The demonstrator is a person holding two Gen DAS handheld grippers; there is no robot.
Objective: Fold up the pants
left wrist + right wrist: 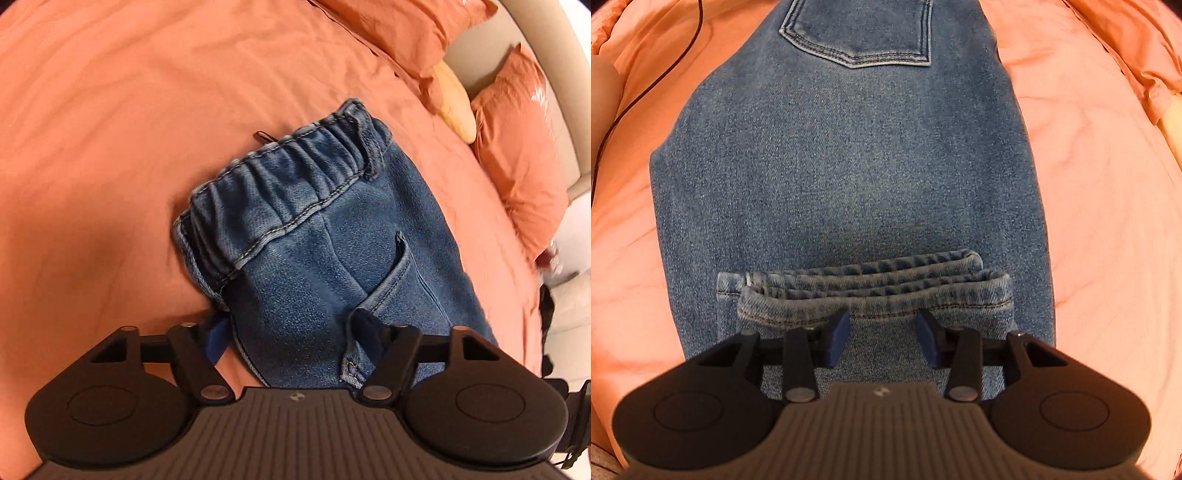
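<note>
Orange bed sheet (pixel 110 110) under small denim pants (pixel 849 166), mid-frame. Soft, light, hems thick and stacked. Left hand-held gripper (pixel 291 339) open, straddling waist-side fabric; right hand-held gripper (pixel 882 336) open at stacked leg hems (pixel 871 288). Likely best grip: hems, all layers.

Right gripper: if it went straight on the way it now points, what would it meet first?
The right gripper, jaws open, points at the stacked leg hems lying on the jeans. It would likely meet those hems first; depth is unclear, and the fingertips may already touch them.
</note>
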